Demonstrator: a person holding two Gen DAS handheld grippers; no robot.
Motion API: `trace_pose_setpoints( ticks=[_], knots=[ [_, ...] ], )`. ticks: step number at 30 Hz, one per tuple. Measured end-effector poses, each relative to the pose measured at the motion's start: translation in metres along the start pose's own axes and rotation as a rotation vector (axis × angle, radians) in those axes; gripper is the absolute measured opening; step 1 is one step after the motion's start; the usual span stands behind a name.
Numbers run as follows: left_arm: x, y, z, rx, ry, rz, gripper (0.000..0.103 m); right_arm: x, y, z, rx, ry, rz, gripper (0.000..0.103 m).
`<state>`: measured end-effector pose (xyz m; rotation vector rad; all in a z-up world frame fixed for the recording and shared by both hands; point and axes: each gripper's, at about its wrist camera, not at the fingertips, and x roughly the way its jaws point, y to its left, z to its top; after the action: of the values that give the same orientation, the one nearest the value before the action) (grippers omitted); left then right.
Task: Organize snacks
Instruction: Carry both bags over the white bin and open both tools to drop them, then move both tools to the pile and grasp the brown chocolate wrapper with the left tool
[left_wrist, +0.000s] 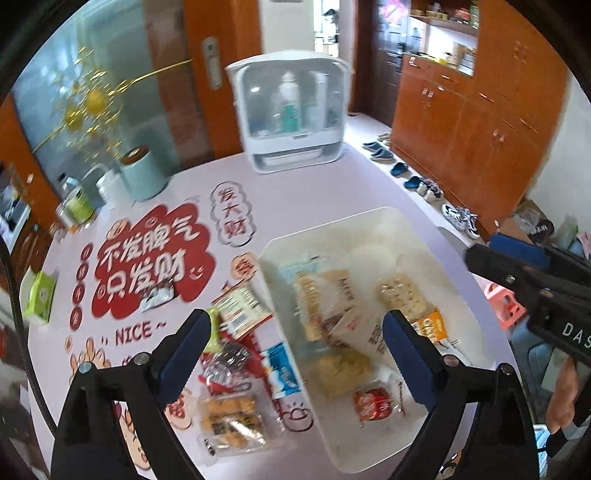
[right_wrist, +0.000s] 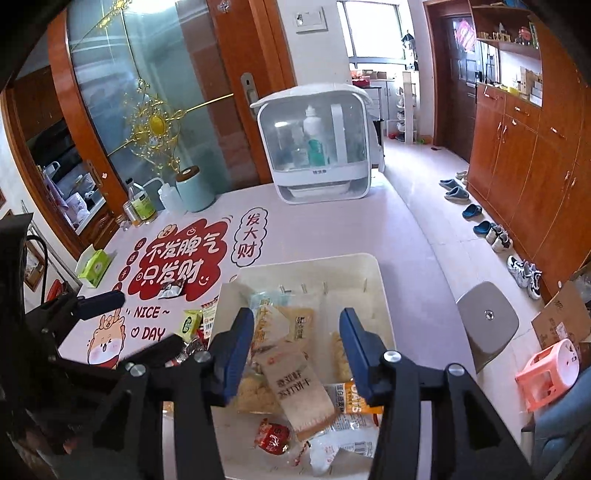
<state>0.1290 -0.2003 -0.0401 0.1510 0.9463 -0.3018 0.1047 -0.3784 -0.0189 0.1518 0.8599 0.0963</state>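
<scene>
Both hand-held grippers, left (left_wrist: 295, 354) and right (right_wrist: 295, 354), hang spread and empty over the tray (left_wrist: 376, 218); loose snacks (left_wrist: 232, 417) wait on the tabletop (left_wrist: 332, 184) alongside.

One white tray (right_wrist: 373, 266) holds about seven snack packets. About six more packets lie loose on the table (left_wrist: 369, 184), left of the tray. At the far left stand one green box (left_wrist: 38, 297), one mint canister (left_wrist: 142, 175) and two bottles. One white cabinet (right_wrist: 314, 147) stands far. Two grippers are seen.
</scene>
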Motion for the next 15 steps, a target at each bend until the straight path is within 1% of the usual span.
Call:
trace_pose_setpoints(
  ticks=[3,7,11,15],
  knots=[
    [-0.005,0.02,-0.007,-0.044,0.001,0.015,0.094,0.002,0.0,-0.004,0.016,0.02,0.018,0.049],
    [-0.014,0.037,-0.016,-0.079,0.003,0.031,0.094,0.001,0.002,-0.01,0.028,0.037,0.025,0.049],
    [-0.024,0.045,-0.024,-0.093,0.001,0.04,0.094,-0.002,0.006,-0.015,0.045,0.049,0.04,0.049],
    [-0.035,0.051,-0.03,-0.087,-0.006,0.055,0.094,-0.006,0.013,-0.019,0.036,0.05,0.042,0.049]
  ],
)
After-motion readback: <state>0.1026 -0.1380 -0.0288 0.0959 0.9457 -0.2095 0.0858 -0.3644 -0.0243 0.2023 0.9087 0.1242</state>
